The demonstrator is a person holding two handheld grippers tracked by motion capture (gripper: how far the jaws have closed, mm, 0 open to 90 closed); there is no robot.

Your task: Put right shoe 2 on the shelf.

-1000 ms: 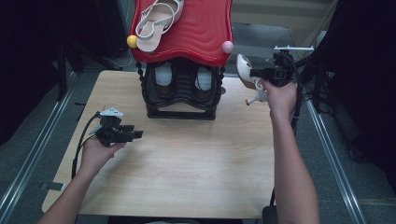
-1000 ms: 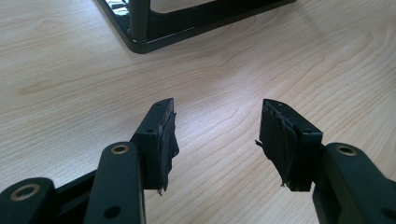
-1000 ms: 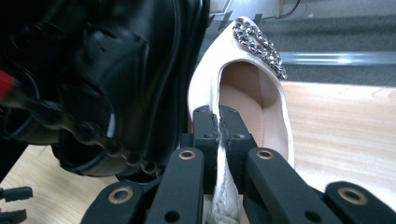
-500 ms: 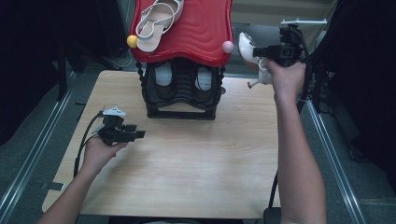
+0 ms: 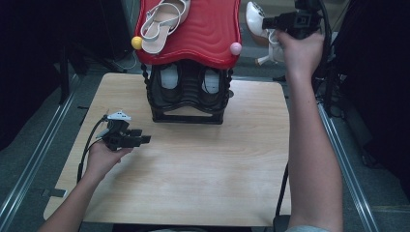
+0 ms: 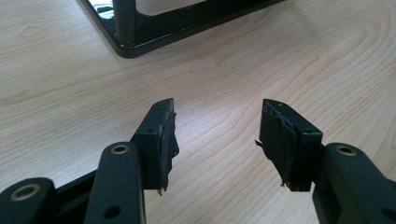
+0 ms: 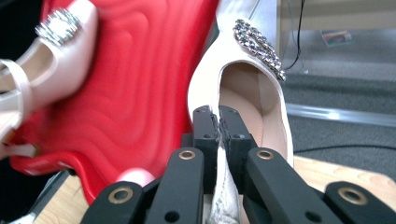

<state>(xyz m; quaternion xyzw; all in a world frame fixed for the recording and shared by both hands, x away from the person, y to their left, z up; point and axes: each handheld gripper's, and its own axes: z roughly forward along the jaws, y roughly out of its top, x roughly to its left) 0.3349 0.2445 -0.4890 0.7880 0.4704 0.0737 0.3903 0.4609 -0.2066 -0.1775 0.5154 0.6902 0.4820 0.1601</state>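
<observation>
Table [image 5: 193, 193] evenly lit from above, surroundings dark; red shelf top [image 7: 135, 70] close-up soft, probably motion blur.

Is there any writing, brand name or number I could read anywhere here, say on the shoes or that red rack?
None can be read.
Shoe in the right claw: a sparkly buckle, no lettering.
Red rack top: wavy ridges, no words.
Small card on the floor: too blurred to read.
</observation>
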